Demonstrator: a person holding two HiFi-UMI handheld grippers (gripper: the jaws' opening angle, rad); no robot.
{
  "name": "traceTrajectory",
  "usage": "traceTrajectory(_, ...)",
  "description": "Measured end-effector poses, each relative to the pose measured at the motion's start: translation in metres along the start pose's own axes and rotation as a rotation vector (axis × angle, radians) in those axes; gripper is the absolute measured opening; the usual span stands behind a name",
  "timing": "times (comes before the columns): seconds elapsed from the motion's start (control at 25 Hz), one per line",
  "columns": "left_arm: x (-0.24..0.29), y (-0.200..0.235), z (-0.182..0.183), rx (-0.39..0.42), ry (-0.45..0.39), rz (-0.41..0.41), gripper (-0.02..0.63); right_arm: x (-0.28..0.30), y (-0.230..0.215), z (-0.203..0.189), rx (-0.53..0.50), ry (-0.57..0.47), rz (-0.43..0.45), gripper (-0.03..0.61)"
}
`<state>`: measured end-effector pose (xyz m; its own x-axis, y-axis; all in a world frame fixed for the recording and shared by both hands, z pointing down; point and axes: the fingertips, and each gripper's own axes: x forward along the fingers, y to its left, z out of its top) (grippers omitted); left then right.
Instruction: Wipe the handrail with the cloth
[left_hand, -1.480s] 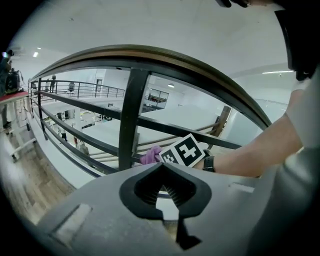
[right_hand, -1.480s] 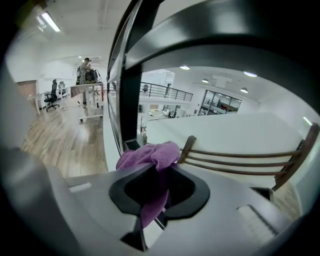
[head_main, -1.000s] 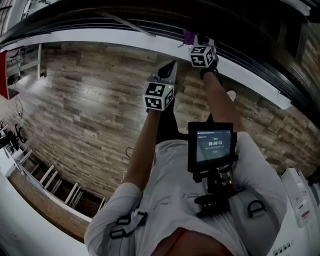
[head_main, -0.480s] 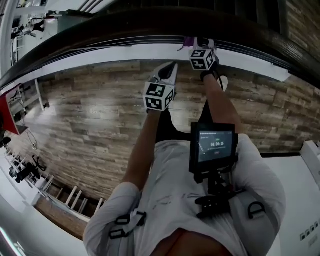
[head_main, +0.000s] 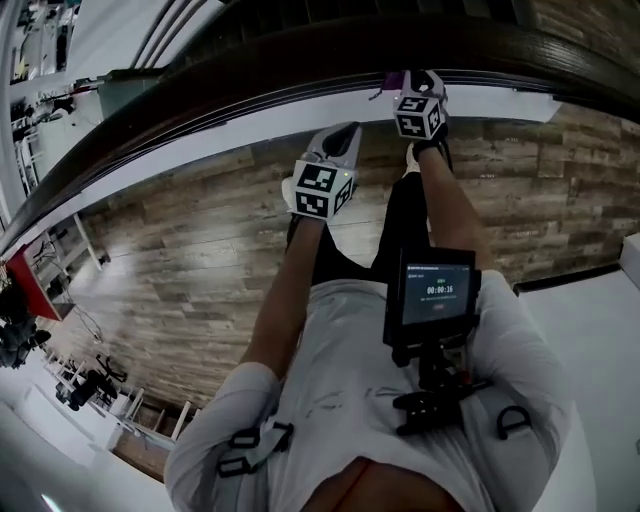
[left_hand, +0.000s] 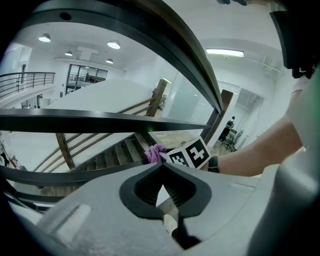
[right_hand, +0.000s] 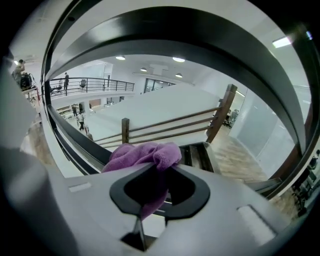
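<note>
The right gripper (head_main: 408, 88) is clamped on a purple cloth (right_hand: 145, 152), its jaws pinching a fold so that a soft, bunched wad bulges out ahead of the tips and a tail hangs down between them. In the head view that cloth (head_main: 390, 80) sits right at the near edge of the handrail (head_main: 250, 80), and it seems to be pressed against it, though actual contact cannot be confirmed. The left gripper (head_main: 343, 135) hovers just beside and below the rail with its jaws closed together on nothing, its ribbed dark pads meeting in its own view (left_hand: 161, 167). The wiping looks to be under way rather than finished: nothing on the rail's surface tells cleaned stretch from uncleaned, and a long run of rail sweeps away to the left. The cloth has a plush, fuzzy, microfibre-like nap. The handrail is dark, smooth and glossy, a broad curving band. Both grippers are matte grey plastic. The plank floor (head_main: 200, 230) far below shows a streaky wood grain.
</note>
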<state>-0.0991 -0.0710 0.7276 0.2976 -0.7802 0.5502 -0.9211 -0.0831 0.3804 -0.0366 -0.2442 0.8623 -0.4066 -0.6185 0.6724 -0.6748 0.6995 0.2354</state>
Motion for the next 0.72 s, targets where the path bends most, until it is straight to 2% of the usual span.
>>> traceTrajectory(0.16,0.057,-0.059,0.007,0.028,0.005,-0.044,0.000,-0.006,-0.088,-0.036,0.032,0.005,-0.059,0.054)
traceTrajectory(0.36,0.103,-0.094,0.017,0.052,0.008,-0.083,0.000,-0.007,-0.154,-0.056,0.052,0.002,-0.114,0.052)
traceTrajectory(0.48,0.132,-0.115,0.024,0.075,0.004,-0.110,0.000,-0.006,-0.197,-0.070,0.100,0.012,-0.157,0.052)
traceTrajectory(0.72,0.193,-0.165,0.034,0.122,0.005,-0.196,0.000,-0.011,-0.283,-0.097,0.137,0.029,-0.241,0.052)
